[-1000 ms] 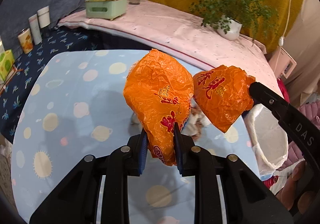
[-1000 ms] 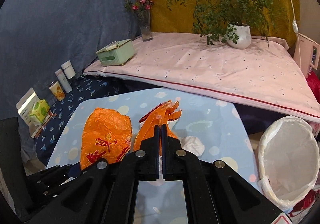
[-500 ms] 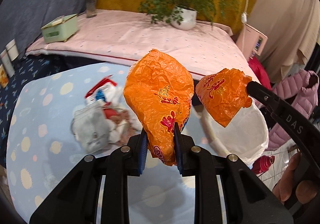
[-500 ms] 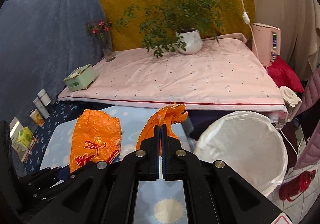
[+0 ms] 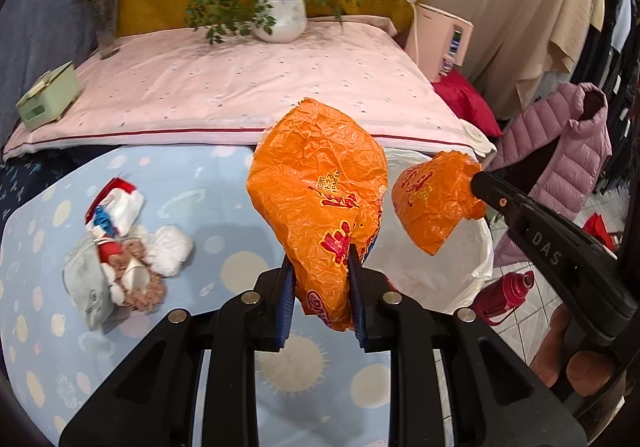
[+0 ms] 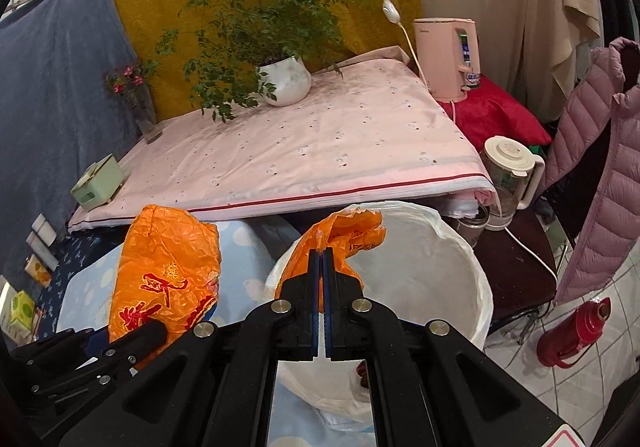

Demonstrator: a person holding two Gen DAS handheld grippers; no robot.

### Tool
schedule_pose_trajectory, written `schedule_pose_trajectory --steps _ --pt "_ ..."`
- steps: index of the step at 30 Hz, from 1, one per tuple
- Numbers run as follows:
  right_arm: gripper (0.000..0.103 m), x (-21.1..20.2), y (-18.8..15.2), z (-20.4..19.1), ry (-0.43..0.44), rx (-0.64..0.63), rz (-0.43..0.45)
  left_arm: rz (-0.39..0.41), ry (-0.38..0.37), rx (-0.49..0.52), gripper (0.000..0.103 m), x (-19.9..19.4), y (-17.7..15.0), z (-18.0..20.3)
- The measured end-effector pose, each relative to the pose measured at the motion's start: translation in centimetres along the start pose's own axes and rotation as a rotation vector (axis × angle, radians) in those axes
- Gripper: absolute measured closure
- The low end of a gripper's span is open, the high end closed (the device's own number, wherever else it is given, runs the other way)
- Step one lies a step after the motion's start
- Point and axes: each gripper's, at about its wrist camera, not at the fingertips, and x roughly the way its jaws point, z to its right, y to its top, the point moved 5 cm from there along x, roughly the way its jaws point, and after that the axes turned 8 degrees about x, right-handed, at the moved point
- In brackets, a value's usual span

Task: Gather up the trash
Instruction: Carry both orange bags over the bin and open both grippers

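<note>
My left gripper (image 5: 320, 267) is shut on a large crumpled orange plastic bag (image 5: 320, 199), held above the blue spotted table (image 5: 208, 207). It shows at the left of the right wrist view (image 6: 168, 267). My right gripper (image 6: 322, 259) is shut on a smaller orange bag (image 6: 344, 239) and holds it over the white-lined trash bin (image 6: 440, 287). In the left wrist view the small bag (image 5: 432, 207) hangs over the bin (image 5: 440, 271) at the table's right edge.
A pile of trash (image 5: 120, 247), with wrappers, tissues and a mask, lies on the table's left part. Behind is a pink-covered bed (image 5: 240, 87) with a potted plant (image 5: 280, 19). A red thermos (image 6: 572, 331), kettle (image 6: 508, 171) and purple jacket (image 6: 600, 167) stand right of the bin.
Both grippers have swung right with their orange bags. The bin has come under the right gripper, and the trash pile has moved to the left of the left wrist view.
</note>
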Motion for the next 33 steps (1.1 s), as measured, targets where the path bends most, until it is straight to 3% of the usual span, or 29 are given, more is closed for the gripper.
schedule_pose_trajectory --steps 13,16,18,25,33 --pt "0.101 1.6 -0.2 4.8 -0.044 0.066 -0.019 -0.054 -0.05 0.074 0.076 3.6 1.1 4.8" --pt "0.101 1.7 -0.3 5.2 -0.051 0.069 -0.021 -0.045 -0.041 0.077 0.055 3.8 1.3 5.2" --pt "0.098 1.7 -0.3 5.3 -0.054 0.076 -0.017 -0.039 -0.028 0.077 0.048 3.9 1.4 5.3" --pt "0.078 1.6 -0.3 5.1 -0.058 0.081 -0.012 -0.045 -0.01 0.062 0.045 4.0 1.2 4.7" --pt "0.075 1.6 -0.7 3.7 -0.055 0.06 -0.02 -0.036 0.017 0.012 0.045 3.2 0.4 2.3"
